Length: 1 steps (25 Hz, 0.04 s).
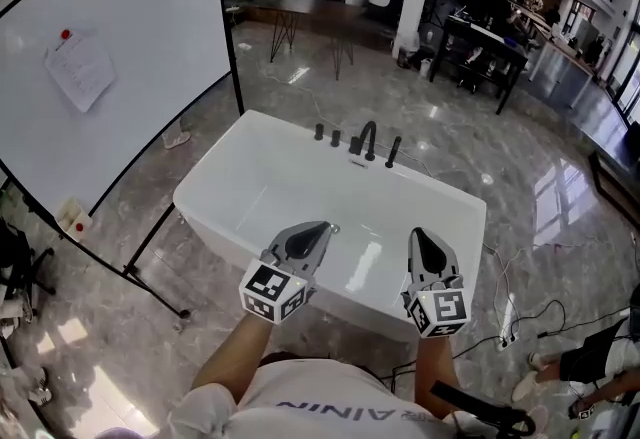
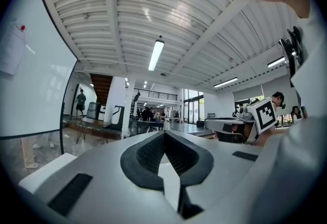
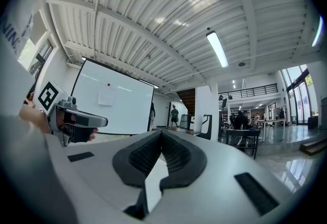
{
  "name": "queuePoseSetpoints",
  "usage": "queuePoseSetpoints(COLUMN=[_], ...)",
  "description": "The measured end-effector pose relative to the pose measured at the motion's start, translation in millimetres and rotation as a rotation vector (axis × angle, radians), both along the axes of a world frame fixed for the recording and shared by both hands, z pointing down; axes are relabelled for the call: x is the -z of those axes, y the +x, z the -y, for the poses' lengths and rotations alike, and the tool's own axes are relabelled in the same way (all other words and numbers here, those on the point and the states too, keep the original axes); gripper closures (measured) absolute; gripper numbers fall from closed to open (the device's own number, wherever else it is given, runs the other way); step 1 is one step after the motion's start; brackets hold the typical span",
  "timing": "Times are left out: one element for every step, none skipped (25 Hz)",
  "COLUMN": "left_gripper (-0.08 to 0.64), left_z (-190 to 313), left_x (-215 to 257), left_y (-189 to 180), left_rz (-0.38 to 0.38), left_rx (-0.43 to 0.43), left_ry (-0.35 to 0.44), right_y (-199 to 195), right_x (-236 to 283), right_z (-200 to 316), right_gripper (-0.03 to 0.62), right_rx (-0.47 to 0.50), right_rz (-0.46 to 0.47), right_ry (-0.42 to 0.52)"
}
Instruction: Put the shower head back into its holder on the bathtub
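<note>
The big whiteboard (image 1: pixel 120 57) stands left of the white tub (image 1: pixel 250 189). Only the head view shows the tub. The gripper views look level and show just the ceiling and the room. Both grippers hover over the tub's near rim. The left gripper (image 1: pixel 320 229) (image 2: pixel 163 134) has its jaws shut together with nothing in them. So does the right gripper (image 1: pixel 418 236) (image 3: pixel 162 134). Each gripper view also shows the other gripper. On the far rim, the black shower head (image 1: pixel 393 152) stands upright just right of the tap (image 1: pixel 367 139).
</note>
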<state>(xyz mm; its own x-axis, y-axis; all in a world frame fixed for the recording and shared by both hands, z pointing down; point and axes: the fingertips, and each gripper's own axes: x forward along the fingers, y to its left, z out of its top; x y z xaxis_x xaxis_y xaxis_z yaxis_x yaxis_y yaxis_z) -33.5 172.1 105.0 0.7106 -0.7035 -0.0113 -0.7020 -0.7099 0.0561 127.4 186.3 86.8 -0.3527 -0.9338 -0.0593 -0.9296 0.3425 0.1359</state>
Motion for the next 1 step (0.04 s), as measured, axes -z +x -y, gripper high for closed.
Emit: queuePoseSetpoints(left_gripper=[0.545], left_z=[2.7], left_x=[1.0], left_y=[-0.6], left_rz=[0.0], left_rx=[0.003], left_ry=[0.004], right_y=[-1.3], right_x=[-0.5], right_z=[3.0], right_gripper=[0.583], right_rx=[0.005], right_rz=[0.002], right_ry=[0.001])
